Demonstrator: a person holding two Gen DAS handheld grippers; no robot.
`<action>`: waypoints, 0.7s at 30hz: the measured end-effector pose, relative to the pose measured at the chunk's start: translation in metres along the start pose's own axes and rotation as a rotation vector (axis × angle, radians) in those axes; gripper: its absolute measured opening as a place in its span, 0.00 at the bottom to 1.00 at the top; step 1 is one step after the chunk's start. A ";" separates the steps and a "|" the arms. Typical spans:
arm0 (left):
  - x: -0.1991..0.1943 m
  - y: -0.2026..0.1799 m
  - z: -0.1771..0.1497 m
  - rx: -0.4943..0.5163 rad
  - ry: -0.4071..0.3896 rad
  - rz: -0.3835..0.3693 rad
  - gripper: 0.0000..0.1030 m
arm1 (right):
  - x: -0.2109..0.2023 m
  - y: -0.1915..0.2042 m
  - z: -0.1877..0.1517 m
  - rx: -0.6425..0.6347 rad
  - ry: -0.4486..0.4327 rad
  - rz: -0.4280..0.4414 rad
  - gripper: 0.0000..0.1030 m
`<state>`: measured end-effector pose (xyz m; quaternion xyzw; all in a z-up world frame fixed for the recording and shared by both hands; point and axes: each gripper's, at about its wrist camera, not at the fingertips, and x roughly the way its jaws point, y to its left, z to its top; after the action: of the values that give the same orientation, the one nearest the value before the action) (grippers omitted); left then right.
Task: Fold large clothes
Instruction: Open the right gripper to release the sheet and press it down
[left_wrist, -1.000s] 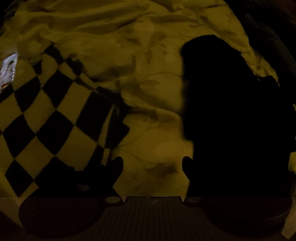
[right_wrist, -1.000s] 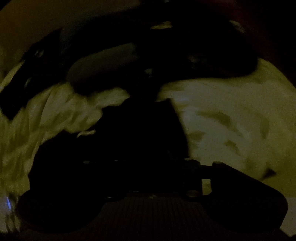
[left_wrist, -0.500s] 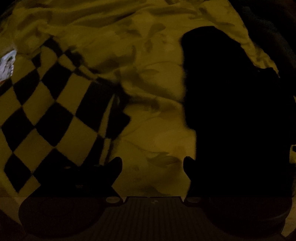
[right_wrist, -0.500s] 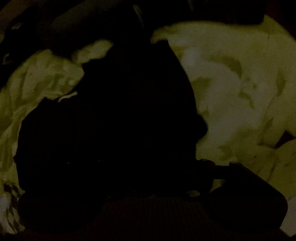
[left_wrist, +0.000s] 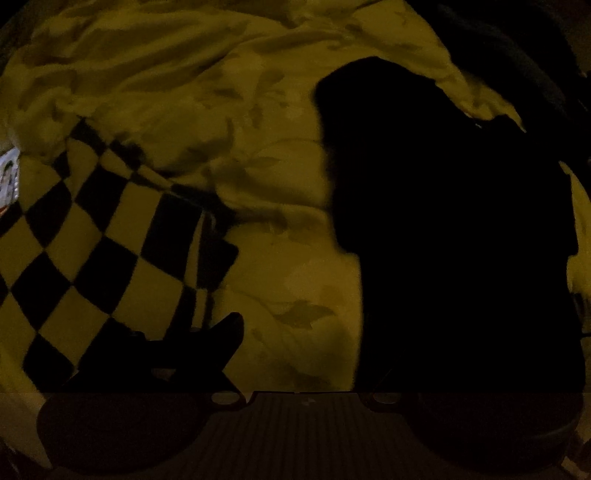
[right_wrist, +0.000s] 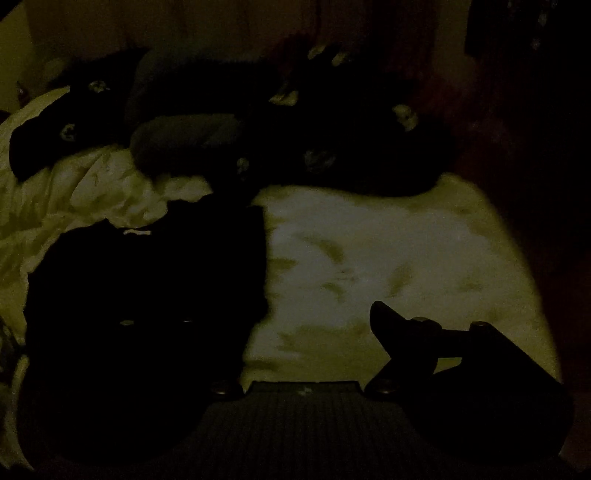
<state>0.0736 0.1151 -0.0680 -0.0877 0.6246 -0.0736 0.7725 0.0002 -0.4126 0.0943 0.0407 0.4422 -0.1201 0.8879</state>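
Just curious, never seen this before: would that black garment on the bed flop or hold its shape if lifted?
Probably floppy: the black garment lies flat, following the rumpled bedding. Likely light; it looks thin. It may sag either side of a pinch.

Matt black cloth garment (left_wrist: 443, 229) at 3 o'clock, on soft wrinkled leaf-print bedsheet (left_wrist: 221, 110); woven checkered blanket (left_wrist: 92, 240) at 9 o'clock.
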 end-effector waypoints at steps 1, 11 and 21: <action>-0.003 -0.002 -0.004 0.012 -0.007 -0.001 1.00 | -0.011 -0.009 -0.004 -0.008 -0.011 -0.007 0.80; -0.024 -0.015 -0.080 0.022 -0.002 0.019 1.00 | -0.080 -0.055 -0.095 -0.039 0.016 0.110 0.81; -0.063 -0.022 -0.152 -0.071 -0.062 0.052 1.00 | -0.074 -0.046 -0.156 -0.157 0.118 0.267 0.81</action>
<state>-0.0882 0.1013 -0.0343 -0.1011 0.6046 -0.0288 0.7896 -0.1753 -0.4161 0.0601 0.0365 0.4921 0.0363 0.8690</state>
